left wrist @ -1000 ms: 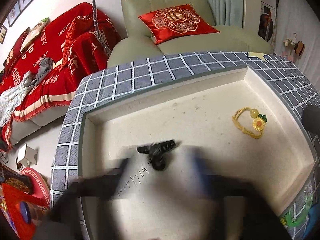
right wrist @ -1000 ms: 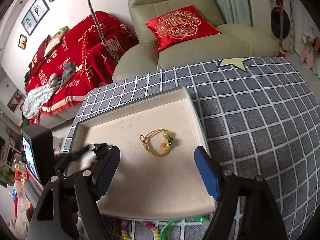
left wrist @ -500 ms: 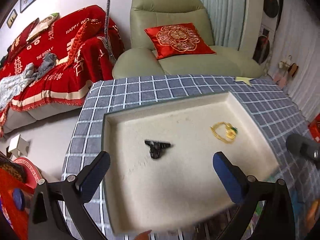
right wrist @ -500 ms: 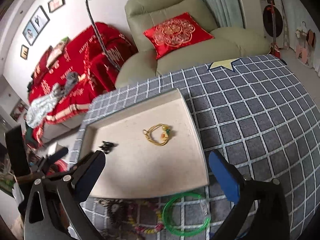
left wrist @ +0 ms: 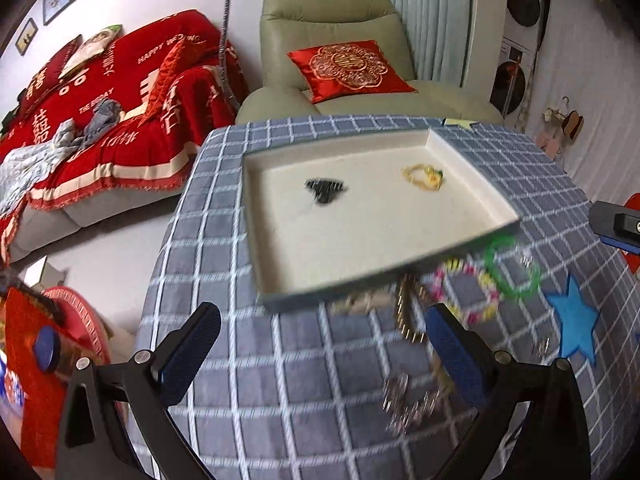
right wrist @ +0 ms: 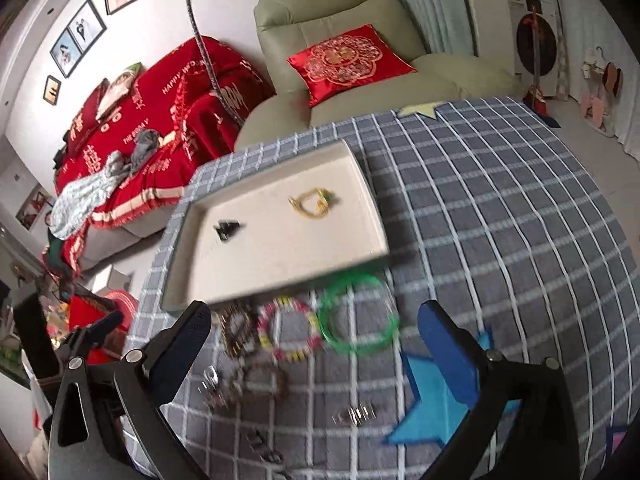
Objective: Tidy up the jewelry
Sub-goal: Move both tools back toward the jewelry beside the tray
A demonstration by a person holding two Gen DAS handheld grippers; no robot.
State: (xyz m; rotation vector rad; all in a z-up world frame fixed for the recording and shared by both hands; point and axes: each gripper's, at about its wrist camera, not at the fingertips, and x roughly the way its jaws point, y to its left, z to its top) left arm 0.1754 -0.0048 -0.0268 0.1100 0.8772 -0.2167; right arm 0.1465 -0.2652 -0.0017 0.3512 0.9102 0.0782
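Observation:
A cream tray point(left wrist: 280, 280) point(right wrist: 376, 224) lies on the grey checked cloth. In it are a black hair clip point(left wrist: 324, 190) point(right wrist: 227, 229) and a yellow bracelet with a flower point(left wrist: 424, 175) point(right wrist: 314, 203). In front of the tray lie a green bangle point(left wrist: 514, 268) point(right wrist: 358, 316), a pink and yellow bead bracelet point(left wrist: 466, 292) point(right wrist: 289, 334), a dark bead bracelet point(right wrist: 236, 330), a brown bead bracelet point(right wrist: 258, 384) and small silver pieces point(right wrist: 355, 414). My left gripper point(left wrist: 320, 344) is open and empty above the cloth. My right gripper point(right wrist: 314, 340) is open and empty above the loose bracelets.
Blue star shapes point(left wrist: 574, 316) point(right wrist: 432, 404) mark the cloth at the right. A green armchair point(left wrist: 340, 40) with a red cushion stands behind the table. A red-covered sofa point(left wrist: 100, 112) is at the left. The table edge drops off at the left.
Both grippers have pulled back and up from the tray. The black clip now lies free in the tray, and the loose bracelets in front of it have come into view.

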